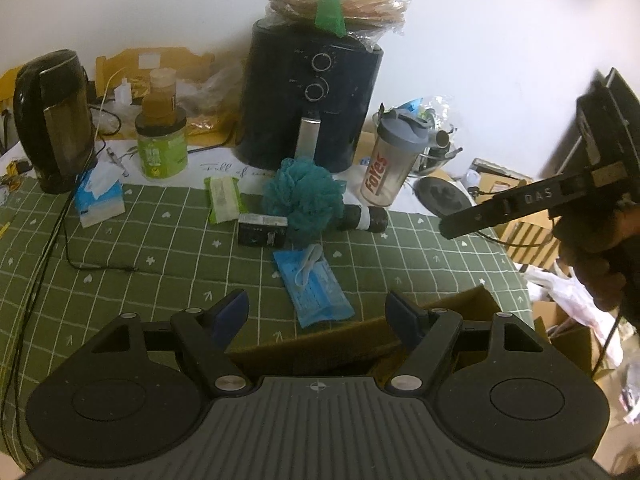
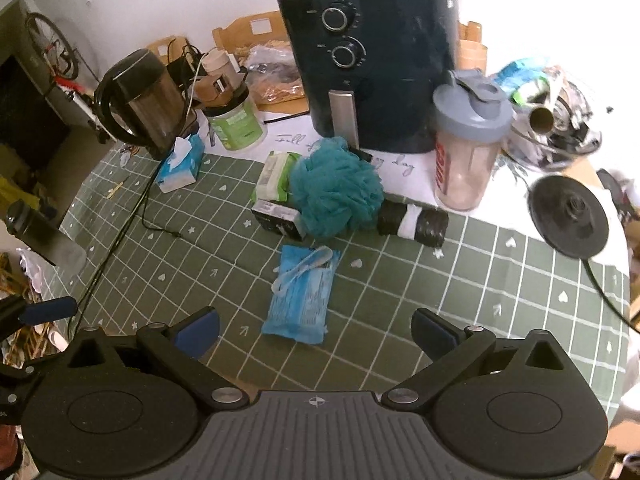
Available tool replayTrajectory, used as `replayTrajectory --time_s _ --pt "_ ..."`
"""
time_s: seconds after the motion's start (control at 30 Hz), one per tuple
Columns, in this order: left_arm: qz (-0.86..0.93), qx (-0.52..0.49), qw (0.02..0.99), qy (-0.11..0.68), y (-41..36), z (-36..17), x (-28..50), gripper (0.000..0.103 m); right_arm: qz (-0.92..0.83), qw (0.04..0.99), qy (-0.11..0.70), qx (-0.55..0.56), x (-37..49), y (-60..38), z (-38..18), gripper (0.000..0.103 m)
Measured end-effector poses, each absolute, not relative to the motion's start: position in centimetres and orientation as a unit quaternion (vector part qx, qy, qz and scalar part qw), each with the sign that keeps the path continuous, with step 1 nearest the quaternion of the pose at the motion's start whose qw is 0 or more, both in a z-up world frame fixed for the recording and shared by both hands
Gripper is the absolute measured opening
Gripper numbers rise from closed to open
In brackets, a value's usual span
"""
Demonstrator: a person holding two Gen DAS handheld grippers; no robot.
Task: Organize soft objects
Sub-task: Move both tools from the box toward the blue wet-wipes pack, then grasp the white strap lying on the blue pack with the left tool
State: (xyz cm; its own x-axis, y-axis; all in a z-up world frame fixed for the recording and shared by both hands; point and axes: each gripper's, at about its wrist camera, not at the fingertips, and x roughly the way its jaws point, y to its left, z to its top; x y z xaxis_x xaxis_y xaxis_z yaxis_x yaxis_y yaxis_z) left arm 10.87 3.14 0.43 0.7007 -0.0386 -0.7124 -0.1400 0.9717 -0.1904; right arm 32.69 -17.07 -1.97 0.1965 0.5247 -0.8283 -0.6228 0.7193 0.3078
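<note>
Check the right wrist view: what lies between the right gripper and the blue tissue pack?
Nothing. In the right wrist view only bare green checked tablecloth separates the open right gripper from the blue tissue pack.

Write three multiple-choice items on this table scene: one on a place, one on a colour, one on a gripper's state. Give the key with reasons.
1. Where does the blue tissue pack lie?
A. On the air fryer
B. On the green cloth, nearer the camera than the bath pouf
C. Inside the shaker bottle

2. What colour is the bath pouf?
A. Teal
B. Red
C. White

3. How does the right gripper stand?
A. Shut on the pack
B. Shut on nothing
C. Open, holding nothing

Key: B, the pack lies flat on the green cloth in front of the pouf; A, its mesh is teal; C, the jaws stand apart with only cloth between them.
</note>
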Motion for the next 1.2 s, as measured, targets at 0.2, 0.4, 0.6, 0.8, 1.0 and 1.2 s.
replayTrajectory --time_s 0.2,0.4,0.6,0.8,1.0,1.2 --pt "0.023 -0.093 0.920 0.379 3.7 1.3 12.4 0.075 0.379 0.772 0.506 -0.059 34.0 -15.8 -1.9 0.102" --pt "0.011 -0.053 0.923 0.380 4.4 1.3 14.7 0.075 0.377 0.776 0.498 -0.090 34.1 -14.9 -2.8 0.102" --pt "-0.014 -0.009 0.919 0.395 4.9 0.7 17.8 0.075 0.367 0.777 0.504 -0.087 33.6 -15.2 -3.5 0.102" --pt "-0.056 0.028 0.906 0.418 4.6 -0.9 20.9 0.075 0.348 0.789 0.499 -0.083 33.2 -16.4 -3.1 0.102" --pt "-0.105 0.074 0.892 0.433 3.6 -3.3 23.8 0.073 0.329 0.798 0.499 -0.072 32.9 -17.7 -2.8 0.102" --pt "-0.137 0.113 0.869 0.463 2.9 -6.4 26.4 0.054 0.307 0.808 0.500 -0.055 32.5 -19.4 -2.3 0.102"
